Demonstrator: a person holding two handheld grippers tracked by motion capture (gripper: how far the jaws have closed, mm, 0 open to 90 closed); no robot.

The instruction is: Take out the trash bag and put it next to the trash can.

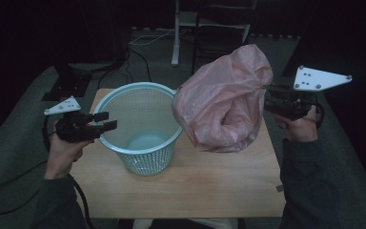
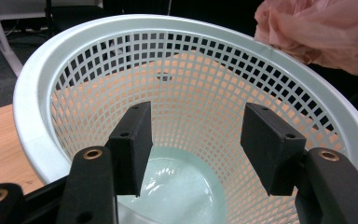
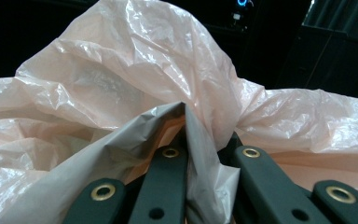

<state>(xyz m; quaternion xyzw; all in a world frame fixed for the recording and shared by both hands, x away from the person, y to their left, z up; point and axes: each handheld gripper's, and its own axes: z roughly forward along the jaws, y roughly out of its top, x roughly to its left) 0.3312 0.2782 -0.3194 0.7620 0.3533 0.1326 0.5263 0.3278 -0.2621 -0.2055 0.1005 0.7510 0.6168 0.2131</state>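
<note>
One pink bag hangs in the right half of the high view, above the bench and just right of the single mesh basket, whose rim it nearly brushes. The right tongs, entering from the right edge, are pinched tight on a gathered fold of the film; in the right gripper view that fold bunches up between the two jaws at lower centre. The left tongs stand wide with nothing between them, poised at the basket's left rim; in the left gripper view their pads frame the basket's inner wall. The bag looks very light, thin and limp, crinkled and somewhat slippery, so it should billow and sag rather than keep any shape, and it could tear if snagged on the mesh. The likely best hold is along the open edge, with several layers bunched together so the film cannot slide out. The basket looks stiff and light, apt to tip or skid unless steadied at the rim. In all: one bag, one basket, two tongs.
</note>
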